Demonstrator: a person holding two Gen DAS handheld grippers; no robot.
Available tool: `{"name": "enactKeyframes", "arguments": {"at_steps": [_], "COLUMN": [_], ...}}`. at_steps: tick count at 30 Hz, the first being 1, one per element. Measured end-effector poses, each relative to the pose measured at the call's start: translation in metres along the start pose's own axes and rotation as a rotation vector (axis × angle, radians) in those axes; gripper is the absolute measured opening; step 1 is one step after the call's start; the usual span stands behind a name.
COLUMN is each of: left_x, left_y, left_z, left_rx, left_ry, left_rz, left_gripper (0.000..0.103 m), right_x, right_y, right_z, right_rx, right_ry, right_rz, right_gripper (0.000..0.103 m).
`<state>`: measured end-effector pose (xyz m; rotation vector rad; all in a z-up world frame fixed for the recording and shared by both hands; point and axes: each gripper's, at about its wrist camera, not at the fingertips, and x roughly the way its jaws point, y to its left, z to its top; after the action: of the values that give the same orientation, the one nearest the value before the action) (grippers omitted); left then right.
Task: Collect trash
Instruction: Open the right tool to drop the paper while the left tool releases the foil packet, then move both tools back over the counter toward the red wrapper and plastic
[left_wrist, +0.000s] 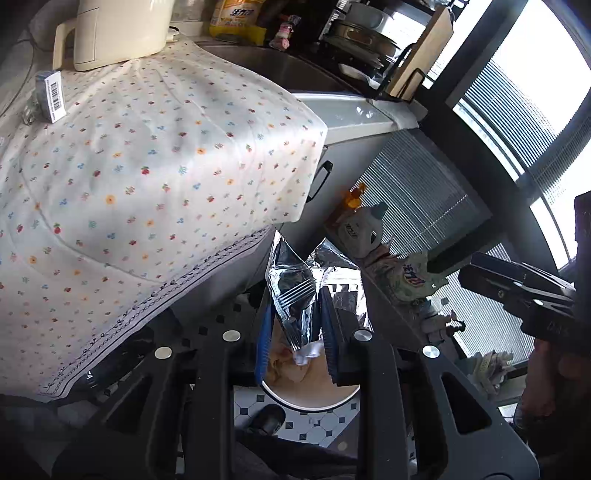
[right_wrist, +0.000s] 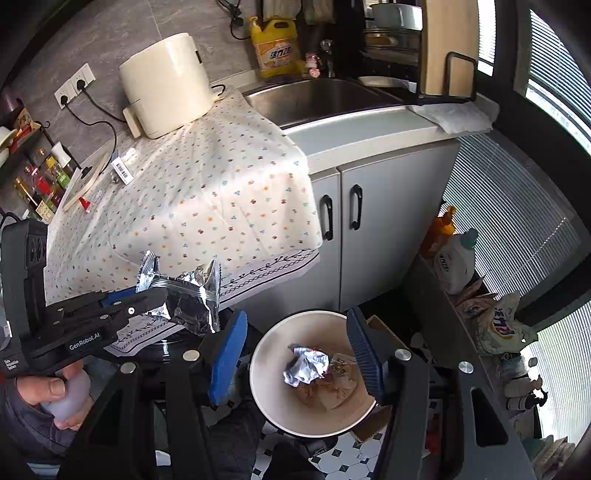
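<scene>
A crinkled silver foil wrapper (left_wrist: 295, 291) sits between the blue pads of my left gripper (left_wrist: 295, 326), which is shut on it. From the right wrist view, that left gripper (right_wrist: 157, 297) holds the wrapper (right_wrist: 192, 299) beside the counter's edge, left of a round white bin (right_wrist: 258, 387) on the floor. My right gripper (right_wrist: 295, 328) hangs open over the bin with nothing between its fingers. A crumpled ball of foil (right_wrist: 304, 365) lies inside the bin on other scraps. The bin's rim (left_wrist: 310, 404) shows below the left fingers. The right gripper (left_wrist: 517, 291) is at the far right of the left wrist view.
A flowered cloth (right_wrist: 207, 192) covers the counter and overhangs its edge. On it stand a cream appliance (right_wrist: 166, 92) and a small barcoded box (right_wrist: 122, 170). A sink (right_wrist: 317, 98), grey cabinet doors (right_wrist: 369, 229) and a low shelf with bottles (right_wrist: 458, 266) surround the bin.
</scene>
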<state>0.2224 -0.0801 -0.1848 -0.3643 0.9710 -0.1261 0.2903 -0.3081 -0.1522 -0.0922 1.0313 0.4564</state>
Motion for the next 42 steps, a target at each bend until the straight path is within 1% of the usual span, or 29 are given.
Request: {"name": "enactKeyframes", "arguments": {"at_steps": [8, 15, 17, 18, 19, 22, 23, 25, 27, 28, 34, 37, 42], "left_x": [0.027, 0.039, 0.040, 0.040, 0.038, 0.027, 0.023, 0.014, 0.003, -0.002, -0.042, -0.061, -0.094], "left_y": [-0.031, -0.049, -0.051, -0.052, -0.051, -0.041, -0.036, -0.023, -0.008, -0.001, 0.045, 0.069, 0.113], "left_z": [-0.004, -0.005, -0.006, -0.005, -0.003, 0.003, 0.006, 0.012, 0.018, 0.021, 0.037, 0.044, 0.050], "left_rx": [0.045, 0.085, 0.090, 0.093, 0.093, 0.076, 0.068, 0.048, 0.026, 0.015, -0.053, -0.088, -0.155], "left_ry": [0.061, 0.107, 0.128, 0.134, 0.123, 0.093, 0.085, 0.059, 0.033, 0.020, -0.073, -0.117, -0.188], "left_rz": [-0.024, -0.069, -0.100, -0.097, -0.087, -0.079, -0.067, -0.037, -0.014, 0.000, 0.077, 0.111, 0.168], "left_gripper": [0.025, 0.027, 0.034, 0.049, 0.058, 0.065, 0.067, 0.074, 0.078, 0.081, 0.089, 0.091, 0.091], "right_x": [-0.012, -0.016, -0.015, -0.015, -0.014, -0.010, -0.008, -0.005, -0.002, 0.000, 0.010, 0.016, 0.028], "right_y": [-0.040, -0.056, -0.056, -0.055, -0.053, -0.045, -0.041, -0.031, -0.020, -0.014, 0.029, 0.055, 0.102], "right_z": [-0.017, -0.021, -0.020, -0.018, -0.017, -0.011, -0.008, -0.001, 0.007, 0.012, 0.043, 0.060, 0.085], "right_rx": [0.072, 0.112, 0.114, 0.113, 0.112, 0.105, 0.098, 0.082, 0.065, 0.057, -0.003, -0.040, -0.100], "right_ry": [-0.004, -0.009, -0.012, -0.014, -0.014, -0.014, -0.015, -0.019, -0.026, -0.032, -0.061, -0.072, -0.085], "right_rz": [-0.053, -0.073, -0.072, -0.069, -0.066, -0.051, -0.045, -0.031, -0.017, -0.011, 0.036, 0.063, 0.107], "right_gripper": [0.061, 0.061, 0.062, 0.062, 0.062, 0.062, 0.062, 0.062, 0.064, 0.067, 0.075, 0.078, 0.081]}}
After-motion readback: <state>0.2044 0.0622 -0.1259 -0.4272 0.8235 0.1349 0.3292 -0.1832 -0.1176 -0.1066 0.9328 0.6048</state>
